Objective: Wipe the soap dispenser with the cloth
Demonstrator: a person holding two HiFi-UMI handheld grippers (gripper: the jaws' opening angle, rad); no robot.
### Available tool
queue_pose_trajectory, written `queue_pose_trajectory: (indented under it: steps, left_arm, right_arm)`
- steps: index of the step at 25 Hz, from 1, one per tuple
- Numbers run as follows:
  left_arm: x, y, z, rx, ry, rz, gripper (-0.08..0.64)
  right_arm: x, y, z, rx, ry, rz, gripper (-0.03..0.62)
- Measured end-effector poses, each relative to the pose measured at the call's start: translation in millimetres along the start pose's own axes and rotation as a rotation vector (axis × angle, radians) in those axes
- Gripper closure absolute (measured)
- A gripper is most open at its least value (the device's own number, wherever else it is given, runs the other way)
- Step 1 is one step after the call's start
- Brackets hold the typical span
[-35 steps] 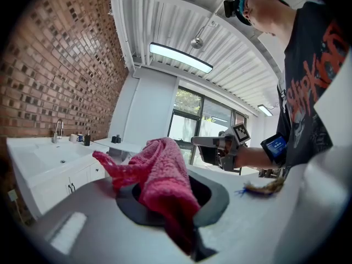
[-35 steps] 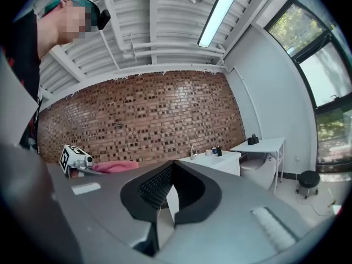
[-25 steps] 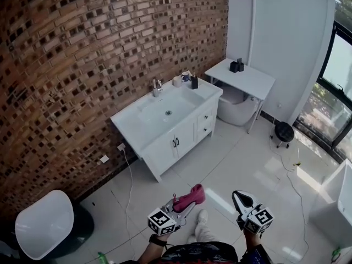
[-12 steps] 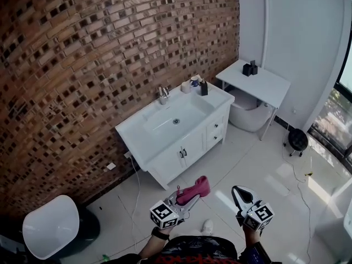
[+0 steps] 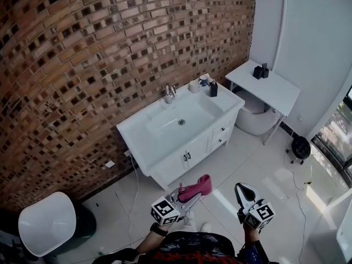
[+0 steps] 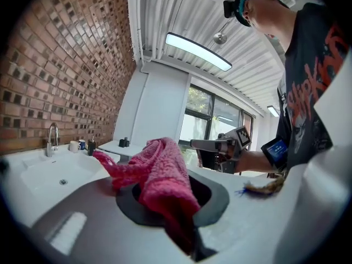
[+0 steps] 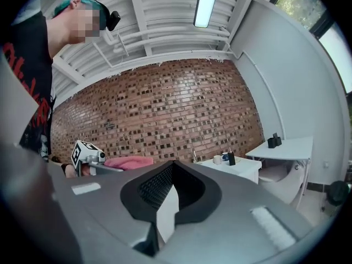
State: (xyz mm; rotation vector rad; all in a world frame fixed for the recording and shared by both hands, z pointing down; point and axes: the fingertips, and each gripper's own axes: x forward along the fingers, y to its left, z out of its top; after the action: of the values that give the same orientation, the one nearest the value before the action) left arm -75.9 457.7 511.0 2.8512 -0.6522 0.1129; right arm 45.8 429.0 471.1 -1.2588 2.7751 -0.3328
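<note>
**Cloth clamped in the left gripper, dispenser well ahead on the vanity**

Head view: I have both grippers out in front of the body, roughly level over white floor tiles. The left gripper (image 5: 187, 197) has its jaws clamped on the pink cloth (image 5: 197, 188), which bunches over the tips. The right gripper (image 5: 245, 193) is just beside it on the right, jaws together and empty. The soap dispenser (image 5: 213, 88), a small dark bottle, is well ahead of both. It stands at the back right corner of the white vanity (image 5: 165, 147), beside two cups and to the right of the chrome tap (image 5: 170, 93). Beyond it to the right is a white side table (image 5: 275, 89) bearing two small dark items. The floor between the grippers and the vanity shows only a thin cable.

Left gripper view: the cloth is fluffy terry. It fills the gap between the jaws and flops forward over the dark pads. The dispenser is tiny at far left, next to the basin. The right gripper shows to the right.

Right gripper view: ribbed dark pads meet with nothing held. The dispenser stands ahead against the rough brick wall (image 7: 165, 109). The left gripper and its cloth show at left.
</note>
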Motion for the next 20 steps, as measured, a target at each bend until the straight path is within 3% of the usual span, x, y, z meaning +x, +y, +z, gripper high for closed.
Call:
queue_pose_trajectory:
  steps: [4, 9, 20]
  left_arm:
    - [-8, 45, 22, 0.015, -0.027, 0.001, 0.509]
    - [-11, 88, 24, 0.008, -0.037, -0.015, 0.509]
    - [14, 137, 32, -0.029, -0.054, -0.042, 0.509]
  right_arm:
    - [38, 1, 12, -0.067, 0.010, 0.013, 0.592]
    - [77, 18, 14, -0.147, 0.035, 0.049, 0.592]
    - [128, -31, 5, -0.123, 0.076, -0.020, 0.592]
